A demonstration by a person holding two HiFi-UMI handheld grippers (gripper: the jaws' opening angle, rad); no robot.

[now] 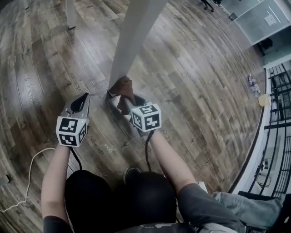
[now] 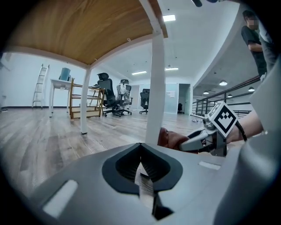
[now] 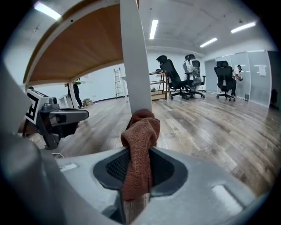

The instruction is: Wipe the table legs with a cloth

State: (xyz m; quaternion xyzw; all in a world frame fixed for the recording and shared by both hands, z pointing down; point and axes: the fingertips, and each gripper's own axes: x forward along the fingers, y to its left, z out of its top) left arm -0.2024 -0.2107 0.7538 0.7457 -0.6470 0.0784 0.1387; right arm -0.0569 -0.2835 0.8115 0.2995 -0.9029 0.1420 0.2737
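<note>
A white table leg [image 1: 132,41] comes down to the wood floor just ahead of me. My right gripper [image 1: 123,101] is shut on a brown cloth [image 1: 122,88], which is bunched against the foot of the leg. In the right gripper view the cloth [image 3: 141,138] sticks up out of the right gripper [image 3: 136,176], and the leg [image 3: 135,57] rises right behind it. My left gripper [image 1: 84,99] hovers to the left of the leg, shut and holding nothing. The left gripper view shows the left gripper [image 2: 142,169], the leg [image 2: 156,88] and the cloth [image 2: 169,138].
A second table leg [image 1: 70,13] stands farther back on the left. A white cable [image 1: 32,168] lies on the floor at my left. Office chairs [image 3: 175,79], a wooden shelf [image 2: 85,103] and a ladder [image 2: 39,85] stand far off. A railing [image 1: 277,104] runs along the right. The person's knees fill the bottom of the head view.
</note>
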